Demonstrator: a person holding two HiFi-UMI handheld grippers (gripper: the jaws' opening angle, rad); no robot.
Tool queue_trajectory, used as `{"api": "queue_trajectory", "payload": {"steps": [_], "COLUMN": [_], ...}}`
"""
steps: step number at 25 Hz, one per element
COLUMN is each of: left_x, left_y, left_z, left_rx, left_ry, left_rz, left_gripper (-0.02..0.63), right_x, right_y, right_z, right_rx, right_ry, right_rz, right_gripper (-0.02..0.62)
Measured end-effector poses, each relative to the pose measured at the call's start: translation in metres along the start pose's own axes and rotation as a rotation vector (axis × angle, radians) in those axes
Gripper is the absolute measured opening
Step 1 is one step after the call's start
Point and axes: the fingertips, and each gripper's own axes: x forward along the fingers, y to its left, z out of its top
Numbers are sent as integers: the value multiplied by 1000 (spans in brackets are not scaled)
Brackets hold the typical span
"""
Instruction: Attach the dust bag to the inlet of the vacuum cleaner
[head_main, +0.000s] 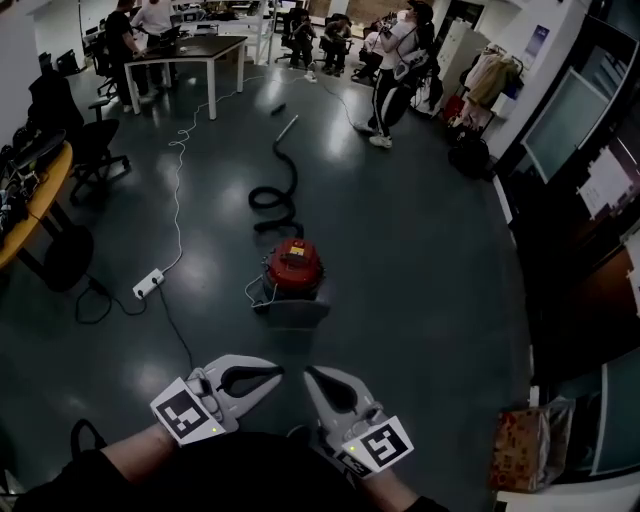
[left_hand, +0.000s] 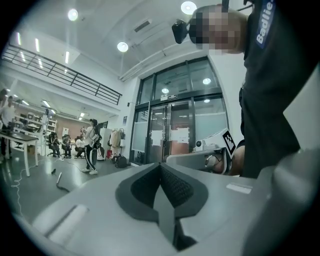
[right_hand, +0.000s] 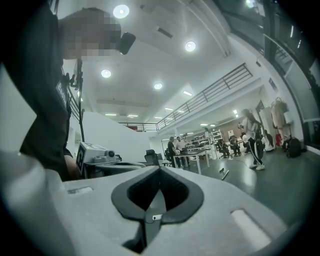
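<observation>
both pairs of jaws are pressed together with nothing between them. my left gripper (head_main: 277, 373) and right gripper (head_main: 309, 373) are held level, close in front of my body, tips nearly meeting.

the red vacuum cleaner (head_main: 294, 267) sits on the floor (head_main: 430, 250) at 12 o'clock from my grippers, well apart from them. its black hose (head_main: 277, 195) snakes away beyond it, still toward 12. a pale grey flat piece (head_main: 292, 313) lies against the cleaner's near side at 6 o'clock. it may be the dust bag, but i cannot tell from here. a white power strip (head_main: 148, 284) lies off at the cleaner's 9 o'clock.

i judge a dust bag to be light and soft, easy to crumple or tear, so i would take it by its stiff collar round the opening, not by the body. the cleaner looks heavier and may shift when pushed – one pair of jaws should steady the drum while the other presses the collar onto the inlet.
</observation>
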Motion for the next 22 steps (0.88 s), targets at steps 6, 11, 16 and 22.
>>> {"api": "queue_trajectory", "payload": {"steps": [6, 11, 16, 22], "left_x": [4, 2, 1, -4], "left_y": [-5, -3, -6, -7], "left_z": [-2, -4, -6, -9], "left_rx": [-3, -5, -3, -4], "left_ry": [4, 5, 15, 23], "left_rz": [-15, -11, -12, -6], "left_gripper": [0, 0, 0, 0], "right_x": [-3, -3, -6, -10], "right_y": [14, 17, 16, 12], "right_z": [4, 1, -3, -5], "right_rx": [-5, -14, -21, -37], "right_ry": [-11, 2, 19, 22], "right_rz": [17, 17, 11, -6], "right_gripper": [3, 3, 3, 3]}}
